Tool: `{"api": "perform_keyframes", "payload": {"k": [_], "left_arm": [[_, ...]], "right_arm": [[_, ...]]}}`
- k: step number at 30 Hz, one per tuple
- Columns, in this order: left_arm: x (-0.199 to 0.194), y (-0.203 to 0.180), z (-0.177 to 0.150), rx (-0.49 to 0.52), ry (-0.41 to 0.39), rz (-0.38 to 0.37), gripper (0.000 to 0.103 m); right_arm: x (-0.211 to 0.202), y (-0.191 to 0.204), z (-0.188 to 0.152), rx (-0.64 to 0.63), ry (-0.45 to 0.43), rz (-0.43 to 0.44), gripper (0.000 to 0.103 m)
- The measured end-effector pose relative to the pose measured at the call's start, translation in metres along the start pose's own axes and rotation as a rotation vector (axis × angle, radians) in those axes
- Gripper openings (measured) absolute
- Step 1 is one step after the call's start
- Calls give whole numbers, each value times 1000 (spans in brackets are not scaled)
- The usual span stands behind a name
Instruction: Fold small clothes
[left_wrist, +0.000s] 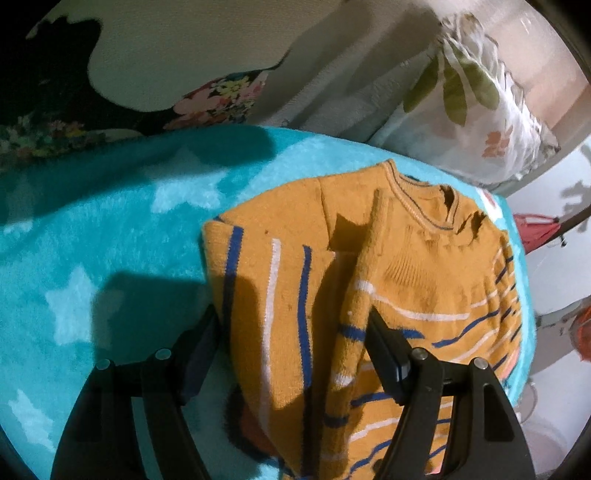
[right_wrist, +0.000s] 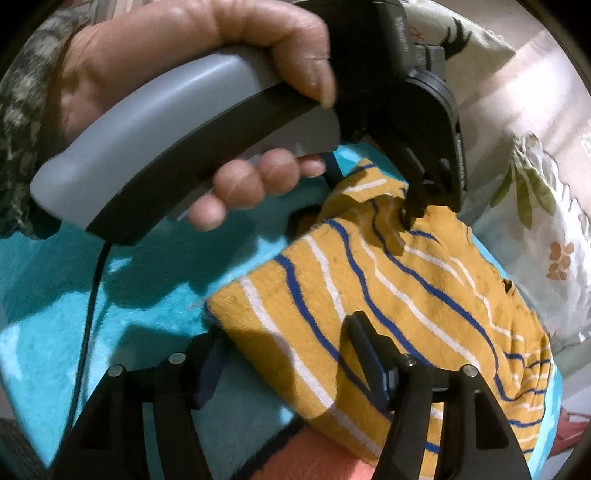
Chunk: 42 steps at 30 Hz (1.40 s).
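Both hand-held grippers, left (left_wrist: 291, 332) and right (right_wrist: 284, 347), gape empty over the half-folded striped sweater (left_wrist: 369, 280), so that loose sleeve (left_wrist: 360, 295) could easily flop open on the fuzzy blanket (left_wrist: 110, 221).

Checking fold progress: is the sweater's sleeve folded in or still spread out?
Folded in: one sleeve lies across the mustard sweater body.

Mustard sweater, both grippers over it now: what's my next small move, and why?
Probably lower both and pinch the near edge. The sweater lies flat on the turquoise blanket, one sleeve folded in. The left gripper and right gripper stand open, straddling that edge, pressing on nothing.
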<state>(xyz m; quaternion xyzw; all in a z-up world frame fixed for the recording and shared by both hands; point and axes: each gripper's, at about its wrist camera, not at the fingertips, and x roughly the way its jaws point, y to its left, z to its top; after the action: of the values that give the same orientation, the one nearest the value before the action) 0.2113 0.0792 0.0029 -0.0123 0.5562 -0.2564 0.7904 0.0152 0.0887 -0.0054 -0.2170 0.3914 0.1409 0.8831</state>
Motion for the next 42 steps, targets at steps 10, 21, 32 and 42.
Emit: {"api": "perform_keyframes", "payload": {"k": [10,21,32,42], "left_arm": [[4,-4,-3,36,-9,44,73],[4,-4,-3,43,-11,46,73],[5,-4,-3,49,-24,44,75],[1,-1,-10,58,-69,40,75]], "right_arm": [[-5,-6,-13,47,-40,-33,82],[-7,-4,-18,44,-43,-47,87],[-8,0,-15,30,-33,-50,87],[-74,-76,-38,180,-28,33,79]]}}
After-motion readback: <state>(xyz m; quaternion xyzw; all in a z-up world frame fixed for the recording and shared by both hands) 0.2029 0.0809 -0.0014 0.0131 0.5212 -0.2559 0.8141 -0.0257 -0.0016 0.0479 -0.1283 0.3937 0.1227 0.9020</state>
